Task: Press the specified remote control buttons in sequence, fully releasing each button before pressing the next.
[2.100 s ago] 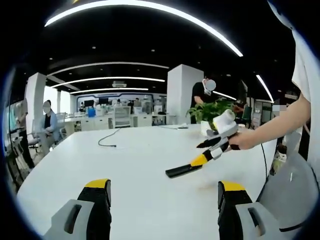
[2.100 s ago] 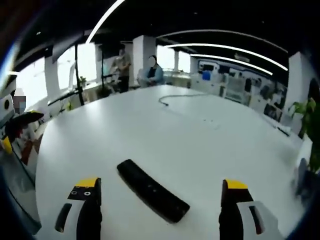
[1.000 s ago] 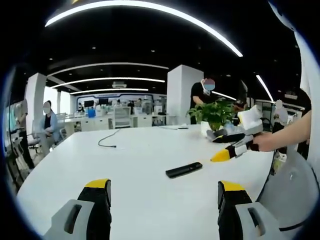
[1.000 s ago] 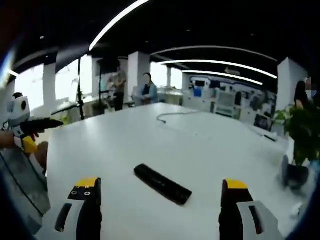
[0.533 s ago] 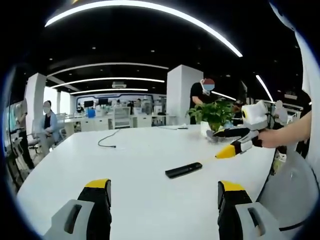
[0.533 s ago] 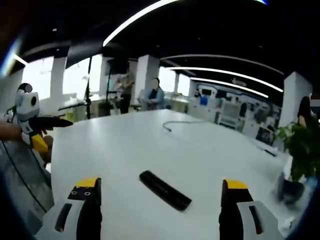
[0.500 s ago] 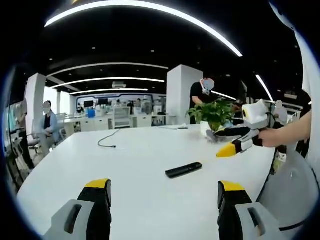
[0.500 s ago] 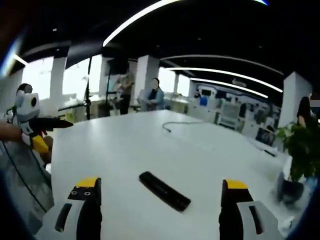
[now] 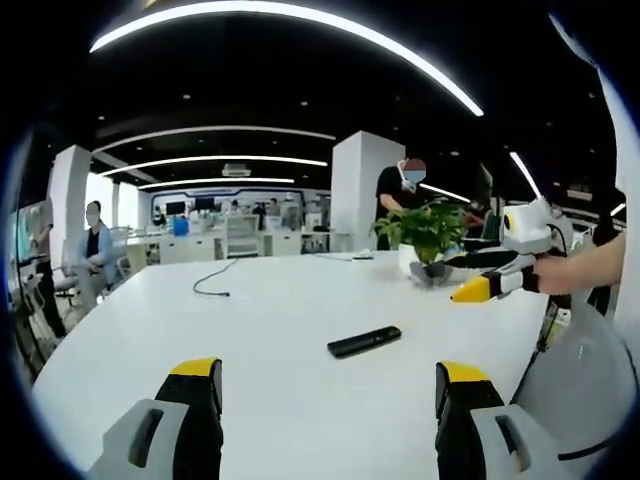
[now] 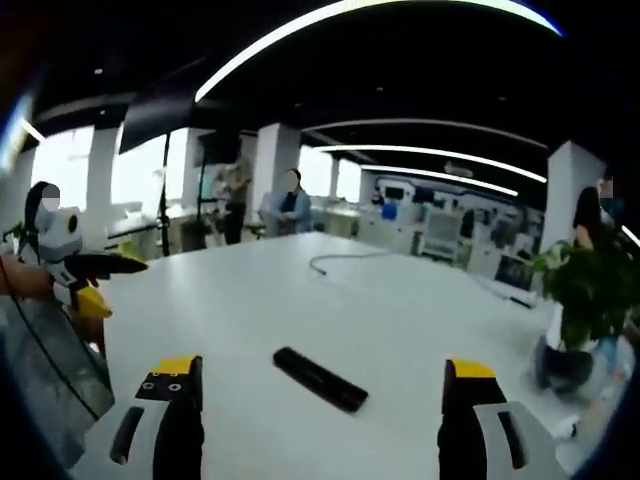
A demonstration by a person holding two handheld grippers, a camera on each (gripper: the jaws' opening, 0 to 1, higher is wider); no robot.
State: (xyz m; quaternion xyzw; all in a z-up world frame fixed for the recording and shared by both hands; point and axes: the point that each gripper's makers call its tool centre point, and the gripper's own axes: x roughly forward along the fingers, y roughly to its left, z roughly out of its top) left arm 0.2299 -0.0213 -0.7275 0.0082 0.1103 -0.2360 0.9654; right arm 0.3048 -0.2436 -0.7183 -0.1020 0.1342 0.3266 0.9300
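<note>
A black remote control (image 9: 365, 341) lies flat on the white table (image 9: 270, 320), a little ahead of my left gripper (image 9: 328, 385), whose yellow-tipped jaws stand wide apart with nothing between them. The right gripper (image 9: 478, 278) hangs in the air to the right of the remote, well clear of it. In the right gripper view the remote (image 10: 335, 388) lies ahead between the spread jaws of my right gripper (image 10: 321, 368), which is open and holds nothing. My left gripper (image 10: 92, 285) shows at the left edge there, held in a hand.
A potted plant (image 9: 425, 235) stands at the table's far right edge, also seen as the plant (image 10: 580, 300). A dark cable (image 9: 210, 285) trails across the far side of the table. People stand and sit beyond the table. A person's arm (image 9: 590, 270) reaches in.
The right gripper has drawn up and away from the remote, to the right in the left gripper view. The remote lies where it was. The left gripper has barely moved.
</note>
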